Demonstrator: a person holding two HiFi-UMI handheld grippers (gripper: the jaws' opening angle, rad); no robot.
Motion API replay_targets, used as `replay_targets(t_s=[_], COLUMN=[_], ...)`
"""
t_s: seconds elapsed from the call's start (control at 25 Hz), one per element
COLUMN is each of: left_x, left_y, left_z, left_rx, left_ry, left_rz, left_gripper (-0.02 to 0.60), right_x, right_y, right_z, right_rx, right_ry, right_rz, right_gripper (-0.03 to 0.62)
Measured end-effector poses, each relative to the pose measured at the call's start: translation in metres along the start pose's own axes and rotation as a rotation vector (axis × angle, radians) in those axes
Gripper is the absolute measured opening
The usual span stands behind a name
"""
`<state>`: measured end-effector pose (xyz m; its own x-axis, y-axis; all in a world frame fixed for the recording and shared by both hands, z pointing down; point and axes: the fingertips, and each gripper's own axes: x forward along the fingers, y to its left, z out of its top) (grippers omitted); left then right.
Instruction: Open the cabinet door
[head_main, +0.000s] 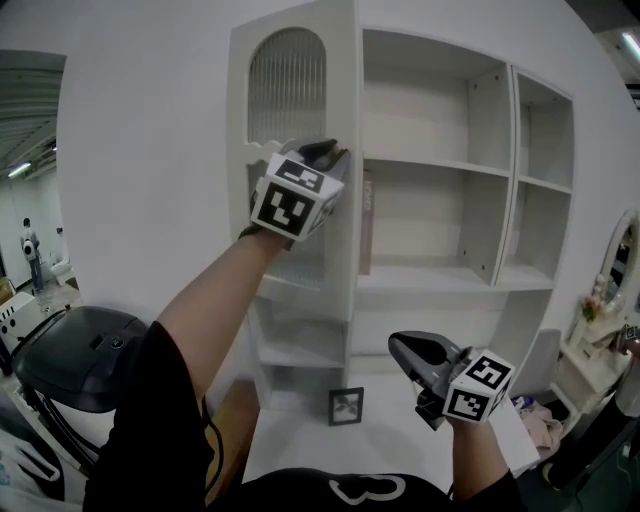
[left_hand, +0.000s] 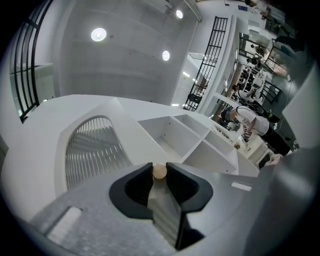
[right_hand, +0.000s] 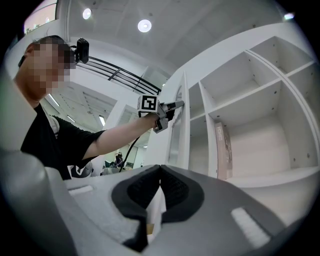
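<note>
Left gripper view: my left gripper (left_hand: 159, 166) pinches the small round knob (left_hand: 159, 172) of the cabinet door (left_hand: 92, 150), one pad on each side. In the head view the door stands part open, left of the bare shelves (head_main: 440, 170). My right gripper (right_hand: 159, 172) is pressed together, empty, low at near right. Risk: the knob is tiny and smooth, so pulling off the hinge arc could pop it out of the pinch.

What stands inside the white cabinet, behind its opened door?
One thin pale book stands upright on the middle shelf. The white door with arched ribbed glass hides whatever is further left.
</note>
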<state>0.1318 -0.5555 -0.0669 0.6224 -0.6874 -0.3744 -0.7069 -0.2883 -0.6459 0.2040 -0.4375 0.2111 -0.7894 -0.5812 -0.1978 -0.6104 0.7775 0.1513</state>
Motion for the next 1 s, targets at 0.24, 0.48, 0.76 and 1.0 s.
replay_targets(t_s=[0.24,0.48,0.76,1.0], left_x=[-0.012,-0.016,-0.030,-0.057], left_y=[0.002,0.002,0.007,0.013], left_z=[0.004,0.004,0.009,0.017], left_rx=[-0.005,-0.026,-0.063,-0.100], left_ry=[-0.003,0.010,-0.011,-0.030], left_rz=[-0.012,-0.037,-0.053,-0.083], left_gripper=[0.077,0.075,0.075,0.075], right_x=[0.001,0.001,-0.007,-0.005], right_y=[0.020,0.043,0.059,0.087], right_z=[0.007,0.010,0.005,0.005], right_rx=[-0.013,-0.016,-0.004,-0.013], right_ry=[0.005,0.018,0.053,0.062], right_rz=[-0.014,-0.030,-0.085,-0.101], right_gripper=[0.002,0.002,0.002,0.002])
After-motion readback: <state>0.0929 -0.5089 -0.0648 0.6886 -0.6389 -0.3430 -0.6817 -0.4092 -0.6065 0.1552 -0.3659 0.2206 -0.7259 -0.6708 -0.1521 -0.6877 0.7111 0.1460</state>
